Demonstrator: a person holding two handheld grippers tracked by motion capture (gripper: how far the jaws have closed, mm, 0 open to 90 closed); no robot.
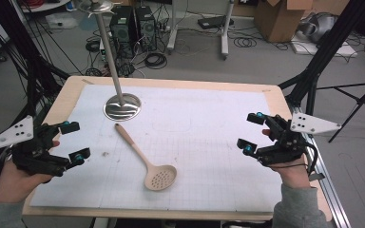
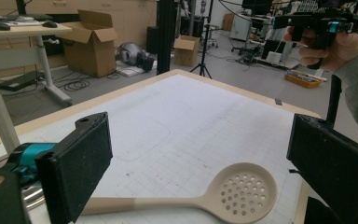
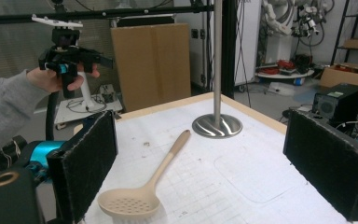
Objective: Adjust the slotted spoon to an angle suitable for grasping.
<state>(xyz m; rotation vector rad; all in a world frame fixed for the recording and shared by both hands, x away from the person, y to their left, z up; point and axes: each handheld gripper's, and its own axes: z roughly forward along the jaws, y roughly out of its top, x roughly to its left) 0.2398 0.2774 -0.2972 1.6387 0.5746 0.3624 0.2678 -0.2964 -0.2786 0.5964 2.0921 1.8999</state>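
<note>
White mat (image 1: 209, 142), slotted spoon (image 1: 145, 156) diagonal, bowl toward person, handle toward stand (image 1: 121, 105)

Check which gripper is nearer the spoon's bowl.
Left, though not by much. The left gripper hangs open off the spoon bowl's left; the right gripper, also open, is farther off on the other side. Neither touches it.

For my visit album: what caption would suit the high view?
Two open hand-held grippers, left gripper and right gripper, flank a slotted spoon near a metal stand.
</note>
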